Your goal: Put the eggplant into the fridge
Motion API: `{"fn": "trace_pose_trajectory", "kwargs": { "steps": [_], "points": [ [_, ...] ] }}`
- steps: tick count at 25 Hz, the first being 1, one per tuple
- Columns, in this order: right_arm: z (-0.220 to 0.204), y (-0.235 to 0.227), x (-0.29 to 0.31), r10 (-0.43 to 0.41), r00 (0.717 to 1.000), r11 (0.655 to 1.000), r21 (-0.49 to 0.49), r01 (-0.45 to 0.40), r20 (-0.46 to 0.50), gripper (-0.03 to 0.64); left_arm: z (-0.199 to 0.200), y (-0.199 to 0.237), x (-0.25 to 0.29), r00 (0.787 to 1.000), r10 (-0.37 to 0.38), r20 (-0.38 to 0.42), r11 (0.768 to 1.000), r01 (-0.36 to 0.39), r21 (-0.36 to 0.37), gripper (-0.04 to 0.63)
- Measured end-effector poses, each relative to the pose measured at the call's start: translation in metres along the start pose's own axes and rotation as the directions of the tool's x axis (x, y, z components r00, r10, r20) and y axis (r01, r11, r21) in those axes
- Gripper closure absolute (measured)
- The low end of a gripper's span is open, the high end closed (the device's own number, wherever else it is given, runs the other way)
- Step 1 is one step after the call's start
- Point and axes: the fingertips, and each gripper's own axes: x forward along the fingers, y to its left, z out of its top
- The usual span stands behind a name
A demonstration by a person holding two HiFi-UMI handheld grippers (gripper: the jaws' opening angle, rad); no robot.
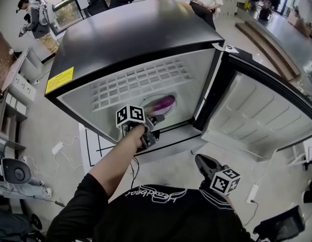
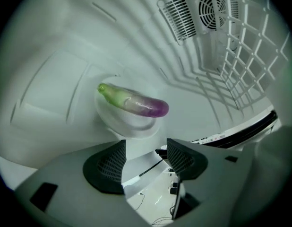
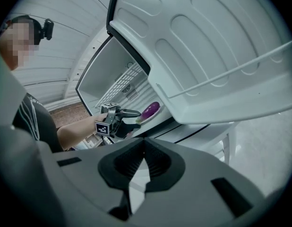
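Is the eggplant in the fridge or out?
In: the eggplant lies on a white plate inside the fridge, free of the open left gripper.

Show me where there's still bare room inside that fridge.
Bare: the wire shelf and the fridge floor left of the plate. Crowded: the right side, where the eggplant lies on the plate and the open left gripper hangs before it.
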Motion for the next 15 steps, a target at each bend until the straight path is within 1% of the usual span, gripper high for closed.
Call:
{"fn": "trace_pose_trajectory", "kwargs": {
  "steps": [3, 5, 7, 9, 11, 12, 13, 14, 15],
  "points": [
    [-0.003, 0.005, 0.000, 0.018, 1.000, 1.000, -0.005, -0.018, -0.014, 0.611, -0.007, -0.002, -0.006, 1.000, -0.016, 0.022, 1.000, 0.016, 0.018, 0.342],
    [-0.006, 0.008, -0.003, 0.028, 0.999, 1.000, -0.010, -0.028, -0.024, 0.611, -0.015, -0.006, -0.012, 0.999, -0.035, 0.035, 0.998, 0.033, 0.054, 0.344],
    [-0.006, 0.011, -0.009, 0.030, 0.999, 0.999, -0.017, -0.031, -0.027, 0.611, -0.029, -0.016, -0.020, 0.996, -0.079, 0.046, 0.990, 0.073, 0.117, 0.344],
    [-0.004, 0.015, -0.017, 0.034, 0.999, 0.999, -0.025, -0.034, -0.027, 0.611, -0.045, -0.032, -0.031, 0.987, -0.152, 0.057, 0.977, 0.141, 0.161, 0.344],
    [-0.003, 0.018, -0.024, 0.042, 0.999, 0.999, -0.034, -0.043, -0.029, 0.611, -0.063, -0.051, -0.046, 0.968, -0.242, 0.070, 0.953, 0.223, 0.206, 0.345],
    [-0.002, 0.021, -0.027, 0.047, 0.998, 0.998, -0.039, -0.048, -0.030, 0.611, -0.072, -0.062, -0.054, 0.953, -0.292, 0.079, 0.933, 0.266, 0.243, 0.345],
    [-0.001, 0.023, -0.030, 0.054, 0.998, 0.998, -0.044, -0.055, -0.031, 0.611, -0.082, -0.074, -0.063, 0.936, -0.342, 0.086, 0.908, 0.306, 0.286, 0.353],
    [0.000, 0.027, -0.034, 0.062, 0.998, 0.997, -0.051, -0.063, -0.032, 0.611, -0.093, -0.084, -0.071, 0.918, -0.386, 0.089, 0.880, 0.337, 0.334, 0.390],
    [0.002, 0.031, -0.037, 0.070, 0.997, 0.996, -0.061, -0.072, -0.032, 0.611, -0.105, -0.093, -0.079, 0.905, -0.417, 0.087, 0.852, 0.357, 0.382, 0.410]
  ]
}}
